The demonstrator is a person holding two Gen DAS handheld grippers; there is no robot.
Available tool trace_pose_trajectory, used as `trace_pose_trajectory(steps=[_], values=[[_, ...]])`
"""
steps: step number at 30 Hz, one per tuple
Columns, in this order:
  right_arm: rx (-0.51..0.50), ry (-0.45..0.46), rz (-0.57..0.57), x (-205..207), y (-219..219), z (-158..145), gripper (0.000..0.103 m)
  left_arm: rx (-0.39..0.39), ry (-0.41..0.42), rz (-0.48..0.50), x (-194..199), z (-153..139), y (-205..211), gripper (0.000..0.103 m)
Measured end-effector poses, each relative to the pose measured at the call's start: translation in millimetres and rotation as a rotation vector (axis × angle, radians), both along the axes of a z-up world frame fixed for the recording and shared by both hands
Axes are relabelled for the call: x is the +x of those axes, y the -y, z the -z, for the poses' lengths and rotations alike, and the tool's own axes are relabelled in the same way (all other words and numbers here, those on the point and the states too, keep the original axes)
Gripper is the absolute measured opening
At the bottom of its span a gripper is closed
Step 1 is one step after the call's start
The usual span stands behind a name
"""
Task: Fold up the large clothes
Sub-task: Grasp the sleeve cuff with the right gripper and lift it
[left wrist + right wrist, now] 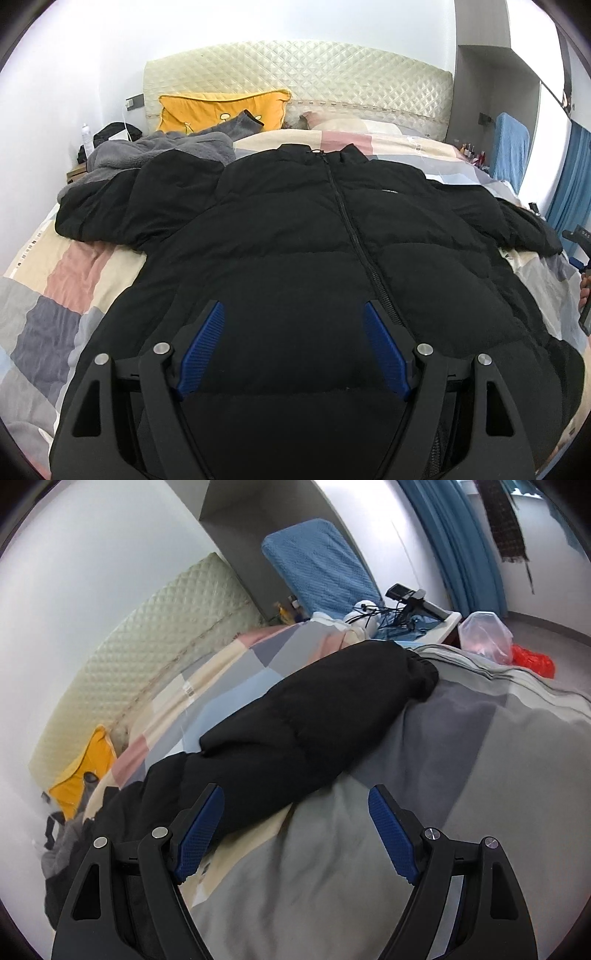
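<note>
One black puffer jacket point(314, 236) lies front-up on the bed point(70, 269), zipped, its collar toward the quilted headboard point(314, 77) and both sleeves spread toward the bed's side edges. Its hem runs under the left gripper point(293, 350) and out of the left wrist view at the bottom, so the lower edge cannot be made out. At the bed's left edge near the head, one grey fleece garment point(173, 147) lies bunched, partly under the jacket's sleeve; how much is covered cannot be told. One yellow pillow point(221, 110) leans against the headboard, its lower part hidden by the fleece. The left gripper hangs over the jacket's lower front with its two blue-padded fingers wide apart and nothing between them. At the right rim of that view a dark device is cut off by the frame and hard to identify.

In the right wrist view, one jacket sleeve point(314, 716) stretches across the patchwork duvet point(461, 775) toward the bed's far edge, its cuff ending near the bedside stand point(448, 622), whose cables and small gadgets are too tangled to count. The right gripper point(295, 830) sits with its fingers spread wide, holding nothing; its left finger overlaps the sleeve, though contact cannot be told. One clear plastic bag point(487, 635) and one red bag point(533, 662) sit on the floor beyond.
</note>
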State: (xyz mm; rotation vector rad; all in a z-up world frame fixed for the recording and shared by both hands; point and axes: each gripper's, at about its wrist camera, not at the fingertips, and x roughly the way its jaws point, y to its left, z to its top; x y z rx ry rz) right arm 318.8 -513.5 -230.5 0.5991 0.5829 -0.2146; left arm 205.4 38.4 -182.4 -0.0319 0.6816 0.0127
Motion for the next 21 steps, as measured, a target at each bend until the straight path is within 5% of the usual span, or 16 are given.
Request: trace_pose_trajectory(steps=[3, 7, 11, 15, 21], values=[[-0.026, -0.003, -0.002, 10.9, 23.1, -5.7, 0.080, 0.006, -0.004, -0.008, 2.7, 1.1, 0.0, 0.077], [0.090, -0.013, 0.014, 22.0, 62.4, 8.8, 0.084, -0.002, -0.013, -0.024, 4.8, 4.9, -0.7, 0.078], [0.103, -0.082, 0.036, 34.9, 81.6, 26.9, 0.084, 0.036, -0.105, 0.018, 9.6, 23.1, 10.4, 0.078], [0.188, -0.069, 0.078, 45.1, 99.5, 49.6, 0.086, 0.089, -0.060, 0.022, 7.0, 19.9, 22.4, 0.078], [0.022, -0.074, 0.065, 76.1, 84.9, 48.5, 0.088, 0.127, 0.037, -0.041, 13.8, 7.7, 10.5, 0.078]])
